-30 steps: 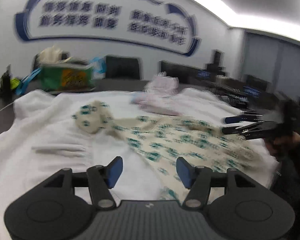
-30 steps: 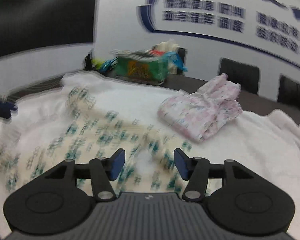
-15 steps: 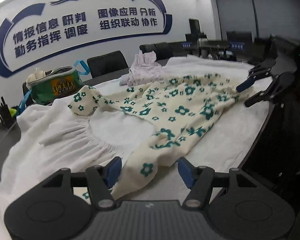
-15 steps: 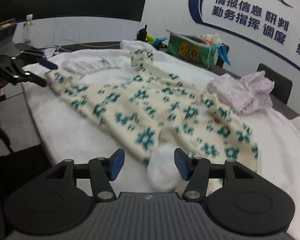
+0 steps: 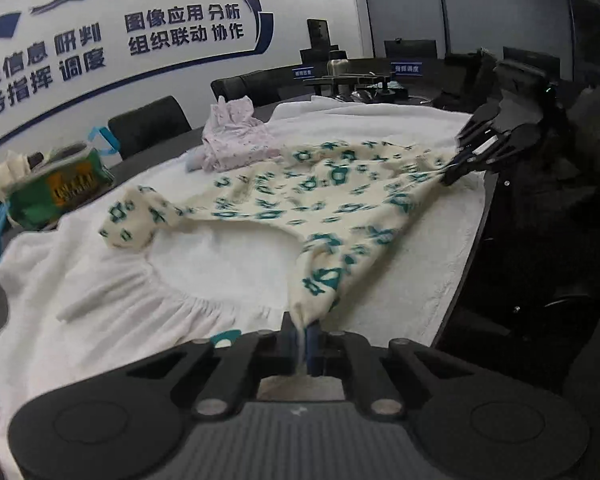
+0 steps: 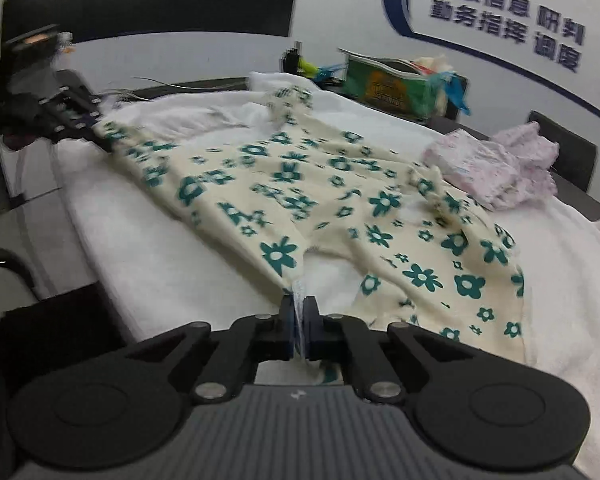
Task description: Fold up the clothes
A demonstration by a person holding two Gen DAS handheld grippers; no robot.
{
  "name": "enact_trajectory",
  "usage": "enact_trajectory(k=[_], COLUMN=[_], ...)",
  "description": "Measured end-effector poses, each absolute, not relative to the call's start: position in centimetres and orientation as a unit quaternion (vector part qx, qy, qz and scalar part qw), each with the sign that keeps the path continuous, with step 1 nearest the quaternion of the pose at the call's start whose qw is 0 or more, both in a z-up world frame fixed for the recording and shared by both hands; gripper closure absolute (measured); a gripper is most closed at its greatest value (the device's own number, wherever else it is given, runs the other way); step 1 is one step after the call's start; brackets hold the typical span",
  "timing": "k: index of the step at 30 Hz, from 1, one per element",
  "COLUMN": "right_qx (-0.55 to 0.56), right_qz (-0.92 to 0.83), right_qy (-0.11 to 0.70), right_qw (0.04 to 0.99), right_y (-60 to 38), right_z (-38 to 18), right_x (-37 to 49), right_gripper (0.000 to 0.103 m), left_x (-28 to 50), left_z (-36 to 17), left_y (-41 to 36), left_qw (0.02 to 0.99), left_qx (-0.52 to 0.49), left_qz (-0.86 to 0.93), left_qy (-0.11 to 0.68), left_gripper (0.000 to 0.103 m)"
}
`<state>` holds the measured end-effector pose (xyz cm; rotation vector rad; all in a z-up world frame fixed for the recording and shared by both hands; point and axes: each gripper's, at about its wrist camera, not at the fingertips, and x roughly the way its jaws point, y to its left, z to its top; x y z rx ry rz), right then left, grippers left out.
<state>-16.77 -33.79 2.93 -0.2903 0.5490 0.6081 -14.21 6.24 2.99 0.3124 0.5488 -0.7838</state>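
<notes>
Left gripper (image 5: 300, 338) pinching flowered garment (image 5: 324, 196), right gripper (image 6: 299, 322) likewise

A dark tabletop (image 5: 152, 162) carries a white towel (image 5: 220, 256), on which lie a cream flowered garment (image 6: 300, 184) and a folded pink garment (image 6: 496, 168); a green bag (image 5: 56, 188) stands beside.

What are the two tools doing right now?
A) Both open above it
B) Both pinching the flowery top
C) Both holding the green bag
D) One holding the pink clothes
B: the left tool and the right tool are each shut on an edge of the flowery top.
</notes>
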Motion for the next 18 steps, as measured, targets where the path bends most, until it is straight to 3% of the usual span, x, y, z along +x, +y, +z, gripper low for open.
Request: enact_trajectory(k=[5, 6, 8, 9, 11, 14, 18], right_qx=[-0.135, -0.134, -0.123, -0.107, -0.069, -0.008, 0.059], right_qz=[0.326, 0.332, 0.335, 0.322, 0.296, 0.257, 0.206], right_qy=[0.255, 0.252, 0.232, 0.219, 0.21, 0.241, 0.354], right_qw=[0.9, 0.899, 0.905, 0.915, 0.929, 0.936, 0.91], right_y=[-34.3, -34.5, -34.8, -34.7, -34.0, -32.6, -31.9], right_z=[5.2, 5.7, 7.1, 7.8, 8.8, 8.7, 5.4], right_x=[-18.4, -18.7, -18.4, -17.1, -13.5, -5.8, 3.8], right_gripper=[0.094, 0.087, 0.054, 0.049, 0.043, 0.043, 0.051], left_x=[-13.7, -12.6, -8.6, -6.6, -2.7, 3.0, 8.3], left_z=[3.8, 4.2, 5.1, 5.6, 6.6, 7.5, 4.8], left_y=[7.6, 7.5, 6.5, 6.0, 5.1, 3.7, 2.3], left_qw=[0.872, 0.875, 0.887, 0.892, 0.9, 0.907, 0.899], left_qx=[0.086, 0.074, 0.049, 0.037, 0.012, -0.025, -0.074], left_qz=[-0.399, -0.392, -0.352, -0.332, -0.291, -0.234, -0.198], left_qy=[0.27, 0.275, 0.295, 0.305, 0.323, 0.35, 0.383], left_gripper=[0.085, 0.08, 0.054, 0.051, 0.051, 0.053, 0.073])
